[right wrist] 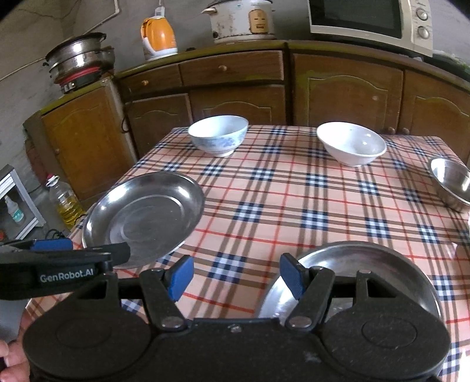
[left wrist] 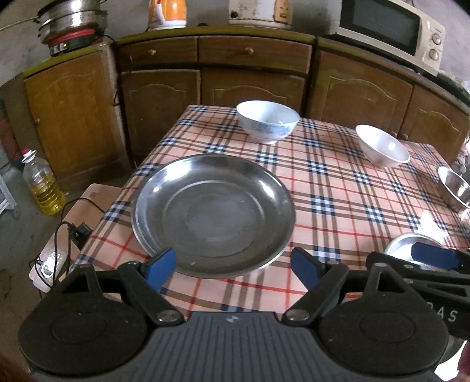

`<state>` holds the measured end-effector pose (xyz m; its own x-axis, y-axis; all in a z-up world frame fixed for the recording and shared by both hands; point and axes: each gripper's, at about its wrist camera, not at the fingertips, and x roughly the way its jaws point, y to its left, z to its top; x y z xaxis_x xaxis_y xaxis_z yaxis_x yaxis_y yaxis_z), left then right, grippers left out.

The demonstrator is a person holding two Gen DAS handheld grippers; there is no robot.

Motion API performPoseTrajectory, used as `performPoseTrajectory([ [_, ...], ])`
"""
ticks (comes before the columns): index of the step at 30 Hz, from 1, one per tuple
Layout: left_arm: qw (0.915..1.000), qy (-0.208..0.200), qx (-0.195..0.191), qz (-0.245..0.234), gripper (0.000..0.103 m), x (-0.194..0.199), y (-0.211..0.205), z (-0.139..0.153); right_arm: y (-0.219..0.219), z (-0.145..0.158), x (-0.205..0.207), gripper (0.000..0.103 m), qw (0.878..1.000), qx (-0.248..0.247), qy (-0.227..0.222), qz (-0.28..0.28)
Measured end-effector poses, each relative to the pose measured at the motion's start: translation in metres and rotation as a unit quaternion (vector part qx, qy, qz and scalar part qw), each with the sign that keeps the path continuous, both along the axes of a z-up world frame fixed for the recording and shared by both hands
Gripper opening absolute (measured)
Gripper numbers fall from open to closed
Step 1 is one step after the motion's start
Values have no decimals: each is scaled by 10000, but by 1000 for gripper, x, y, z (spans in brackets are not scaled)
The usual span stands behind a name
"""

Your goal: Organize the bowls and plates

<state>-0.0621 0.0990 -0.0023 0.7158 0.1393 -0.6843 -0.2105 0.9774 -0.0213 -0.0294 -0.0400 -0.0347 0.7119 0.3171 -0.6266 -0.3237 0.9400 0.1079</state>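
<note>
A: How are the two grippers positioned?

B: The left gripper (left wrist: 232, 269) is held over the near edge of the table (left wrist: 346, 182), which is covered by a checked cloth. Its blue pads (left wrist: 160, 266) are spread wide apart, and nothing is held between them. The right gripper (right wrist: 235, 277) is held beside it, further to the right. Its jaws are likewise set apart and nothing is clamped.

A: Where are the plates located?

B: A large steel plate (left wrist: 214, 214) is laid flat near the front left corner of the table, directly ahead of the left gripper. Its near rim is seen between the pads, but whether it is touched cannot be told. A second steel plate (right wrist: 352, 276) is placed near the front edge, further right. It is partly covered by the right gripper's body, and its left rim is seen just behind the right-hand pad.

A: And the bowls?

B: A white bowl with blue pattern (right wrist: 218, 135) is set upright at the far left of the table. A plain white bowl (right wrist: 351, 144) is set upright at the far side, to its right, well apart from it. A steel bowl (right wrist: 451, 182) is placed at the right edge.

A: What is found beyond the table?

B: Wooden cabinets (right wrist: 346, 91) are lined along the wall. A microwave (right wrist: 370, 20), a rice cooker (right wrist: 242, 20) and an orange kettle (right wrist: 158, 36) are set on top. A bottle of oil (left wrist: 42, 183) is stood on the floor at the left.
</note>
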Motion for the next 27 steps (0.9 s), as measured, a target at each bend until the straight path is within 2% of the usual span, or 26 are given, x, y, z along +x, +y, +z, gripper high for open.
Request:
performPoseTrajectory([
  [16,9990,-74,24,443,88,7,56,-6,46,-8,29,78,9997,-51,75,241],
  [20,9986,-92,173,483,88,15,73,-8,56,-9,40,78,9996,-46,80,254],
  [27,9983,-42,524,263,88,36,93,-16,71,-17,63,78,9996,-65,195,214],
])
